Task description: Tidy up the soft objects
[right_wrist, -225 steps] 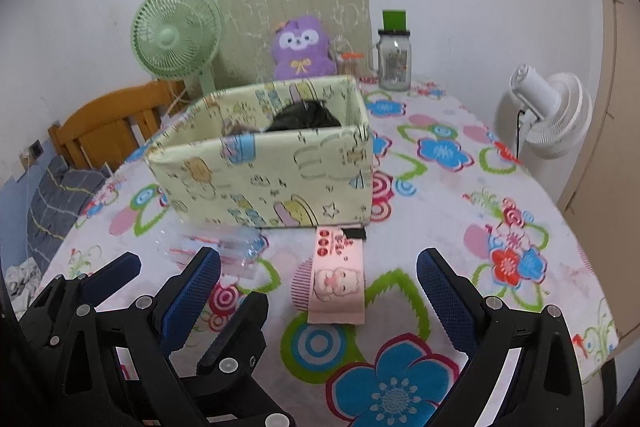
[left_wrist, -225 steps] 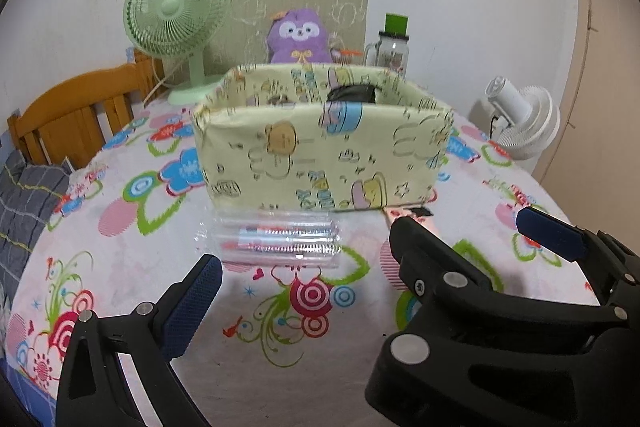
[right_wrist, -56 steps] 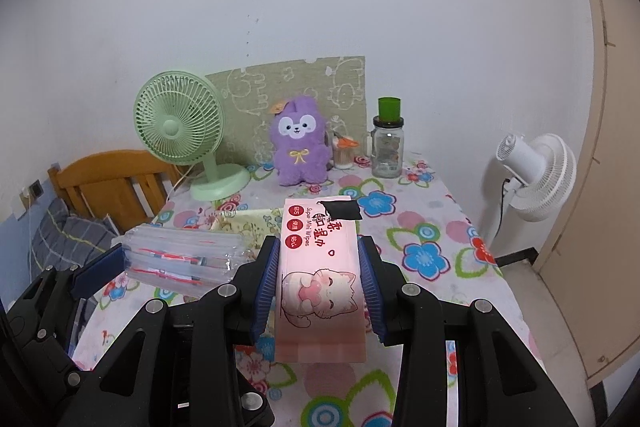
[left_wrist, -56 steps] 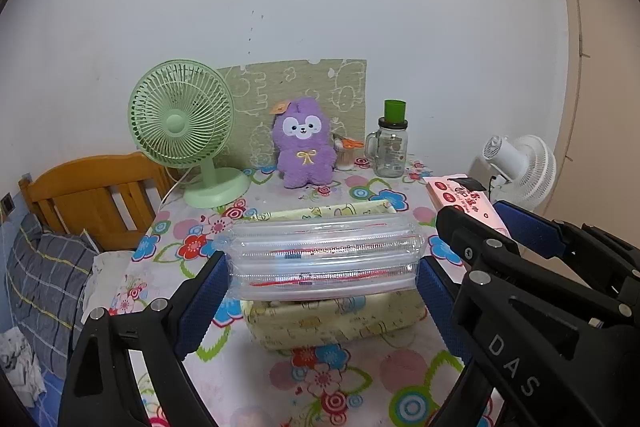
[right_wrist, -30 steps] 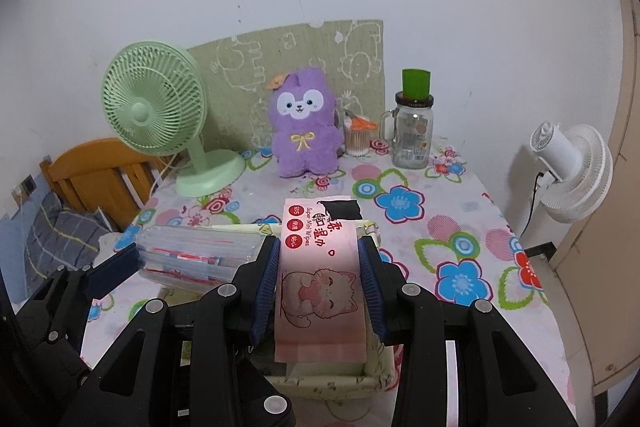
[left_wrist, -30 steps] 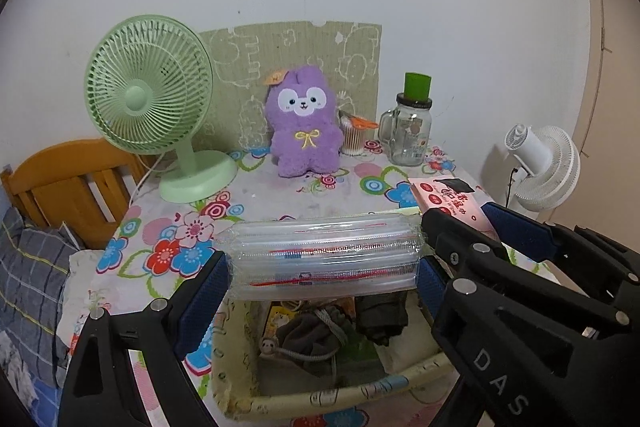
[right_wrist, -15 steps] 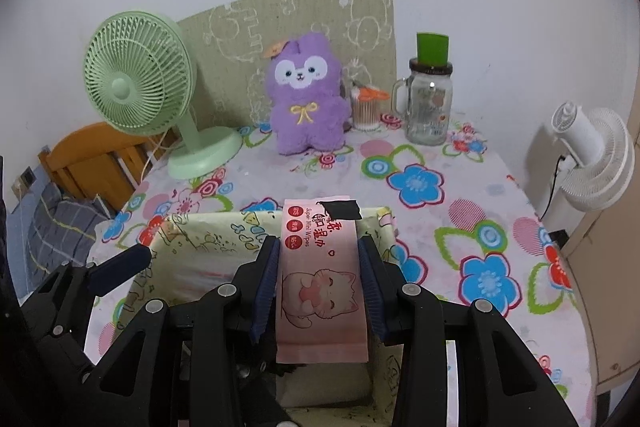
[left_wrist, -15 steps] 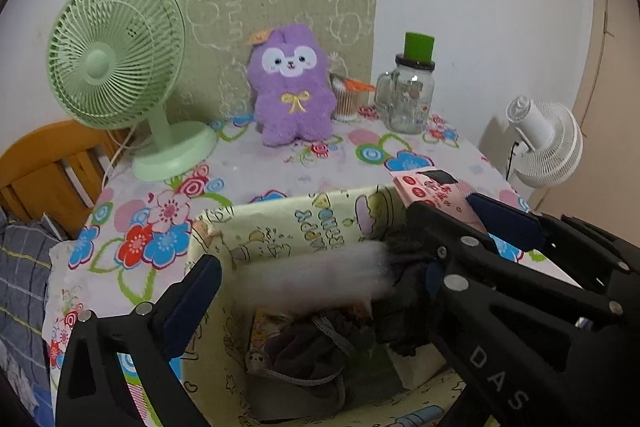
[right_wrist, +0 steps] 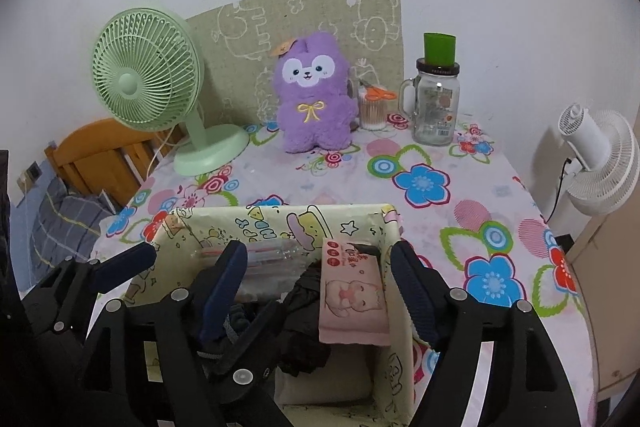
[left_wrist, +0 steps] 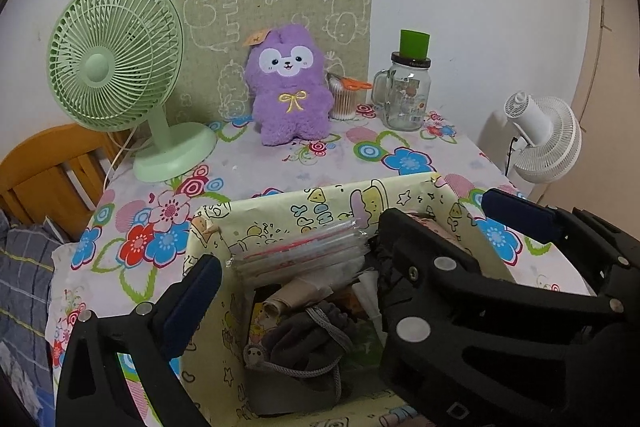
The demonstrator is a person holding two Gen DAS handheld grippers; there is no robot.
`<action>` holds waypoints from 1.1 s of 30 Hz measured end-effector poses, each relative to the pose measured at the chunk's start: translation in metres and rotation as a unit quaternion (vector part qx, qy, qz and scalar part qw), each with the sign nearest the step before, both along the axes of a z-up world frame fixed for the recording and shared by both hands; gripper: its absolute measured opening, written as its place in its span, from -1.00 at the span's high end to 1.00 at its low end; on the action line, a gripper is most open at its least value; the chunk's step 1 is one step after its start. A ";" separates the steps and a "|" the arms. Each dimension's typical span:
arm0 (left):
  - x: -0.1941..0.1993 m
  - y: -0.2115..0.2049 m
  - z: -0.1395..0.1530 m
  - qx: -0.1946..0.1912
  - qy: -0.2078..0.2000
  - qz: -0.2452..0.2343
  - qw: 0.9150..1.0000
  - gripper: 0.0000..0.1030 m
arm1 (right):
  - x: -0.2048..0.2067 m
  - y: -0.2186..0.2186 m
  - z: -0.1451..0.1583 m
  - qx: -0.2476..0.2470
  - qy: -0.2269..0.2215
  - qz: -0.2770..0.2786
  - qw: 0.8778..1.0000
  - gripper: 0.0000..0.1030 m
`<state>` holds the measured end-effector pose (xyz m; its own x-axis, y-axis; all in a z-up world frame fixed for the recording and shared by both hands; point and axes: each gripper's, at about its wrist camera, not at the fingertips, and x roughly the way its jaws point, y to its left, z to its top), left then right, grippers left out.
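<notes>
A pale yellow cartoon-print fabric box [left_wrist: 320, 195] [right_wrist: 280, 211] sits below both grippers. The clear plastic pack [left_wrist: 300, 251] [right_wrist: 260, 259] lies inside it against the far wall, on top of dark cloth items [left_wrist: 304, 339]. My left gripper [left_wrist: 316, 291] hangs open above the box with nothing between its fingers; its right finger is hidden behind the right gripper. The right gripper [right_wrist: 320, 287] is opening its jaws. The pink wipes pack [right_wrist: 352, 291] stands loose between them at the box's right end, and the left pad is well clear of it.
On the flowered tablecloth [right_wrist: 440, 163] behind the box stand a green fan [right_wrist: 144, 83], a purple plush [right_wrist: 312, 91], a cup of swabs with orange scissors [right_wrist: 372, 107] and a glass jar with a green lid [right_wrist: 436, 99]. A white fan [right_wrist: 600, 155] stands off the table's right edge, a wooden chair [right_wrist: 100, 151] to the left.
The left gripper let go of the clear pack, which dropped into the box. The right jaws spread off the wipes pack, which now sits lower inside the box. Both grippers sank slightly.
</notes>
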<state>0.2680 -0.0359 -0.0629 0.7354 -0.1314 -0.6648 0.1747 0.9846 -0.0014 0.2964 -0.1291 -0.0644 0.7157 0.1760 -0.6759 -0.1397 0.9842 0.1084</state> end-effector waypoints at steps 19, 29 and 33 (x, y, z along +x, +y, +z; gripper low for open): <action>-0.055 -0.006 0.029 0.000 -0.038 0.004 0.999 -0.99 | -0.057 -0.011 0.032 -0.002 -0.027 -0.020 0.999 -0.79; -0.087 0.001 0.040 -0.007 -0.054 0.019 0.998 -0.99 | -0.092 -0.021 0.048 -0.005 -0.047 -0.034 0.998 -0.87; -0.101 0.005 0.044 -0.008 -0.061 0.026 0.998 -0.99 | -0.105 -0.025 0.054 -0.005 -0.054 -0.039 0.998 -0.89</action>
<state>0.1671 -0.0306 -0.0188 0.8174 -0.1007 -0.5672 0.1227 0.9924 0.0006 0.1910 -0.1538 -0.0103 0.7954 0.1105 -0.5960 -0.0734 0.9936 0.0862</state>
